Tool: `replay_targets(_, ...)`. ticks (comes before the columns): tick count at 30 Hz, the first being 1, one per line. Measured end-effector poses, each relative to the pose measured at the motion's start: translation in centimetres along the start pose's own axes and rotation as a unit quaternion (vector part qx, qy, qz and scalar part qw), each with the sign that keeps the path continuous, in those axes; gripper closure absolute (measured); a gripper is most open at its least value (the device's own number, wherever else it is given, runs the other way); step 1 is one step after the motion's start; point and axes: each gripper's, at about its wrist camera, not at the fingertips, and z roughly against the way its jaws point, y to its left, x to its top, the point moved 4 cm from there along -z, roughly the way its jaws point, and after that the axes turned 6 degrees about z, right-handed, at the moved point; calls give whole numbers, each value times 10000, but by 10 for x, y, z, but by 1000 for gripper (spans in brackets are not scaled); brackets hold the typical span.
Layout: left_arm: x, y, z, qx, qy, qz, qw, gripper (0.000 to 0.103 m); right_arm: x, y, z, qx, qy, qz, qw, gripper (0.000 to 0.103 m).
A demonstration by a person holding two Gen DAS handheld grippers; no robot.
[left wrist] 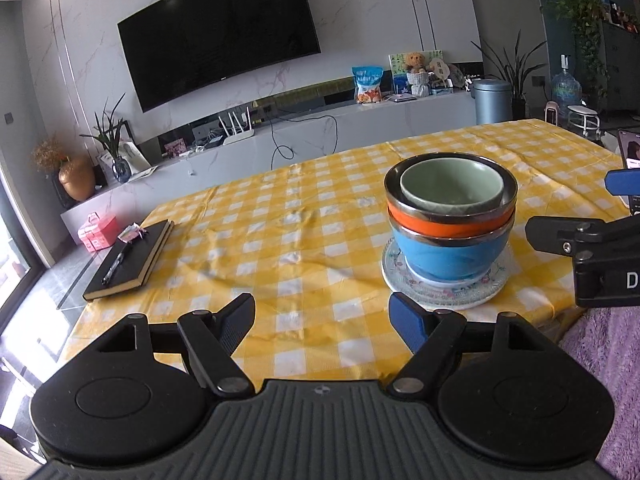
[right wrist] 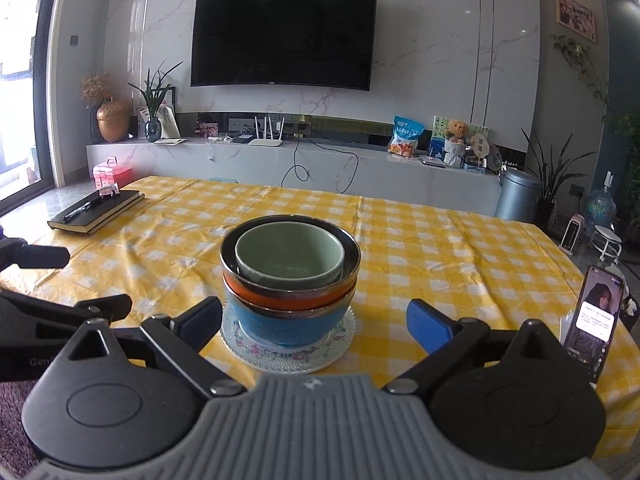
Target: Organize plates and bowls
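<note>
A stack stands on the yellow checked tablecloth [left wrist: 280, 240]: a clear floral glass plate [left wrist: 476, 294] [right wrist: 256, 354] at the bottom, a blue bowl [left wrist: 448, 254] [right wrist: 280, 322] on it, an orange steel-rimmed bowl [left wrist: 432, 226] [right wrist: 280, 294] in that, and a green bowl [left wrist: 452, 184] [right wrist: 290, 254] nested on top. My left gripper [left wrist: 322, 312] [right wrist: 88, 280] is open and empty, near the table's front edge, left of the stack. My right gripper [right wrist: 314, 314] [left wrist: 576, 208] is open, its fingers spread to either side of the stack's near face without touching it.
A black notebook [left wrist: 128, 260] [right wrist: 96, 210] with a pen on it lies at the table's left side. A phone [right wrist: 596, 320] stands propped at the right edge. Purple fleece fabric [left wrist: 600, 360] lies at the near right. A TV wall and a low cabinet are behind.
</note>
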Motion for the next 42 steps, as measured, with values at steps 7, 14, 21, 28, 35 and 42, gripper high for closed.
replay_targets(7, -13, 0, -7, 205, 66, 60, 9998, 13, -17, 8, -5, 93, 225, -87, 9997, 6)
replay_targets(14, -21, -1, -14, 168, 303, 86, 9994, 13, -33, 9, -16, 254, 639, -260, 9973, 4)
replay_targets(21, -24, 0, -11, 151, 338, 153, 9992, 13, -35, 11, -15, 219, 596, -239, 9977, 4)
replay_targets(28, -23, 1, -10, 168, 359, 174, 9991, 13, -33, 13, -10, 205, 476, -150, 9985, 4)
replay_targets(35, -23, 1, -9, 168, 359, 193, 9990, 13, -33, 15, -6, 204, 387, -76, 9990, 4)
replay_targets(42, -23, 1, -9, 170, 364, 198, 9990, 13, -32, 17, -5, 228, 333, -24, 9992, 4)
